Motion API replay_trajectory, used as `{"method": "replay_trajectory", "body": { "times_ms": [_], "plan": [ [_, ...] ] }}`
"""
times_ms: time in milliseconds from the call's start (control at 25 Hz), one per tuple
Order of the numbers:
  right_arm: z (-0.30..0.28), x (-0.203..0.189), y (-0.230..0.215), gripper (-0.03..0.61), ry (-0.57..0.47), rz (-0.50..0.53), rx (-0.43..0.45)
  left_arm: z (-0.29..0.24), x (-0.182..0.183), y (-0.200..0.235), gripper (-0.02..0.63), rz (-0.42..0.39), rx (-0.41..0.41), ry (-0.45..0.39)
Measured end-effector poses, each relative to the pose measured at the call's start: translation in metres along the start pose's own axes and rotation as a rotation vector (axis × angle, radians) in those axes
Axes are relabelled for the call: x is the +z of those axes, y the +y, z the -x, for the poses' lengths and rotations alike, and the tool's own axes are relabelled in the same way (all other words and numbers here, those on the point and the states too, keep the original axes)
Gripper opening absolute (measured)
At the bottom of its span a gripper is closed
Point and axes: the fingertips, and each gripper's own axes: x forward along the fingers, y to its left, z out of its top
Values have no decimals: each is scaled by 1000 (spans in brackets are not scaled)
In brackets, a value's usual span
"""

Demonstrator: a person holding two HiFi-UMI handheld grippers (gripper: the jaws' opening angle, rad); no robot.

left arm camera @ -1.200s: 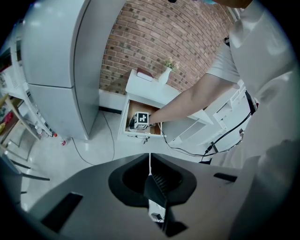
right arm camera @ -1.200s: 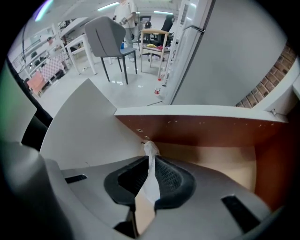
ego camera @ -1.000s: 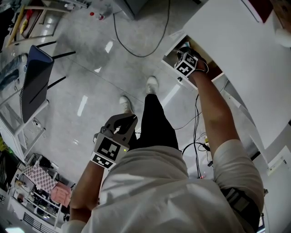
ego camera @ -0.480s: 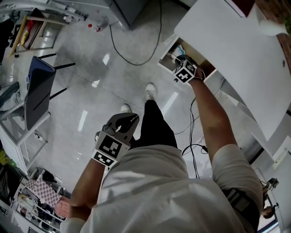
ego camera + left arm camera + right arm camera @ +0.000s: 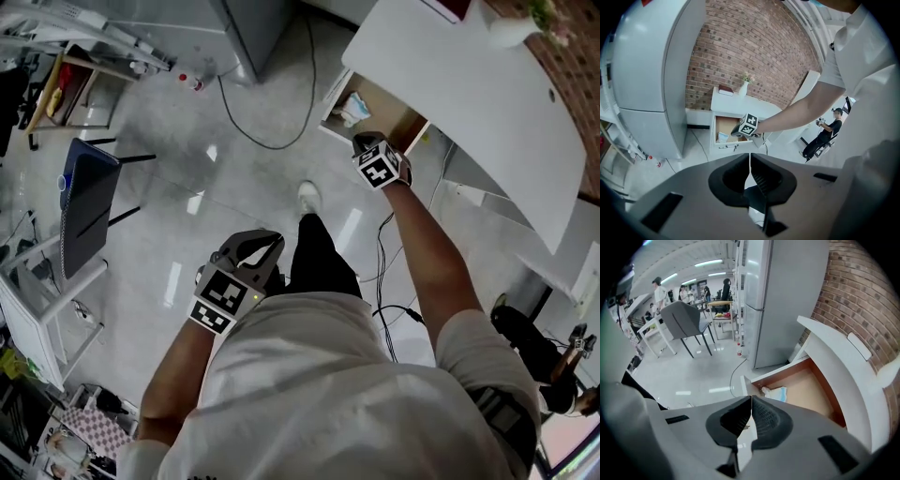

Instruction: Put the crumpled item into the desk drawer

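The white desk [image 5: 469, 94] has its drawer [image 5: 394, 117] pulled open. A crumpled pale blue-white item [image 5: 352, 110] lies at the drawer's front left corner; in the right gripper view the item [image 5: 777, 393] lies just past the jaw tips. My right gripper [image 5: 364, 142] hovers in front of the open drawer, outside it, jaws shut and empty. The left gripper [image 5: 262, 238] hangs low by the person's leg, jaws shut with nothing in them. From the left gripper view the drawer [image 5: 729, 125], the item [image 5: 722, 137] and the right gripper [image 5: 739, 131] show ahead.
A grey refrigerator [image 5: 787, 296] stands left of the desk. A black cable [image 5: 272, 122] loops over the floor. A dark chair [image 5: 89, 202] stands far left. A vase [image 5: 744, 87] and a book [image 5: 725, 91] sit on the desk. A person [image 5: 825, 138] sits behind.
My right gripper has drawn back out of the drawer toward me, and the crumpled item now shows lying inside. The left gripper has barely moved.
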Motion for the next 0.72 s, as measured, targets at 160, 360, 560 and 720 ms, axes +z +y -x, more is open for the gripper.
{"method": "replay_trajectory", "body": {
  "times_ms": [160,360,560,720],
  "plan": [
    [42,-2,41,30,-31,-50,-8,29,-13,-22,29,-46,-12,-19],
    [89,-7,95,29,-59,-85,-4,65,-28,-40,29,-76,-13,-53],
    [140,1,162,29,-107,-113,11,104,-47,-54,29,-118,-9,-73],
    [178,4,208,29,-159,-143,14,127,-65,-65,29,-136,-5,-88]
  ]
}}
